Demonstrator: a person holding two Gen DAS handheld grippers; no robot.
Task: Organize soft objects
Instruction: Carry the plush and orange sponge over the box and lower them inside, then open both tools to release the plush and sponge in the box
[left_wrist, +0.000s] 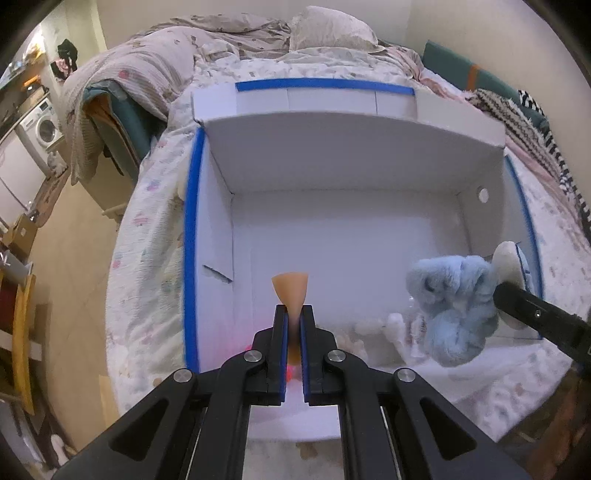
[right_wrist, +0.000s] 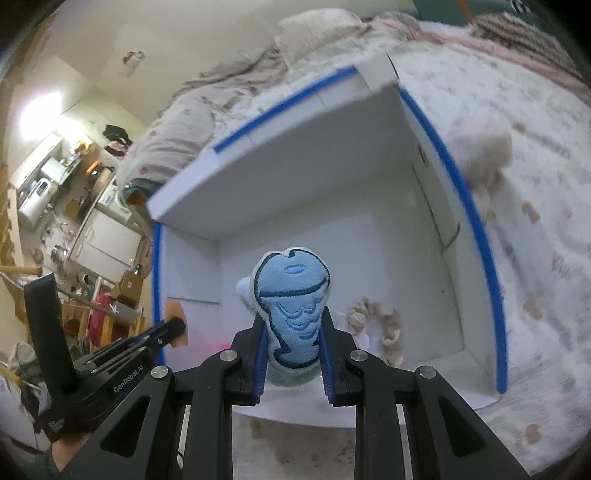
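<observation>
Left gripper (left_wrist: 293, 317): fingers pinched narrow on a thin peach-coloured soft piece (left_wrist: 290, 290), whose flared tip sticks out past the fingertips, up over the open box

Right gripper (right_wrist: 292, 339): fingers clamped on either side of a blue plush toy (right_wrist: 291, 310), an embroidered blue patch with a dark outline facing the camera

Blue plush toy from the left side: it dangles as a fluffy pale-blue bundle (left_wrist: 456, 306) off the right gripper's black finger (left_wrist: 532, 314), hanging above the box's near right corner

Box (left_wrist: 332, 162): a big white cardboard box with blue tape along its edges, sitting on the bed, flaps open, both grippers held over its near end

Inside the box: a braided cream rope ring (right_wrist: 384, 328) lies on the floor near the right wall; something pink shows low by the left gripper, too blurred to name

Bed (left_wrist: 147, 206): pale patterned sheet under the box, a rumpled blanket (left_wrist: 155, 62) and a pillow (left_wrist: 328, 29) at the far end

Beside the box: a blurred cream plush (right_wrist: 480, 147) lies on the sheet just outside the right wall

Background: a washing machine (left_wrist: 42, 127) stands off to the left
</observation>
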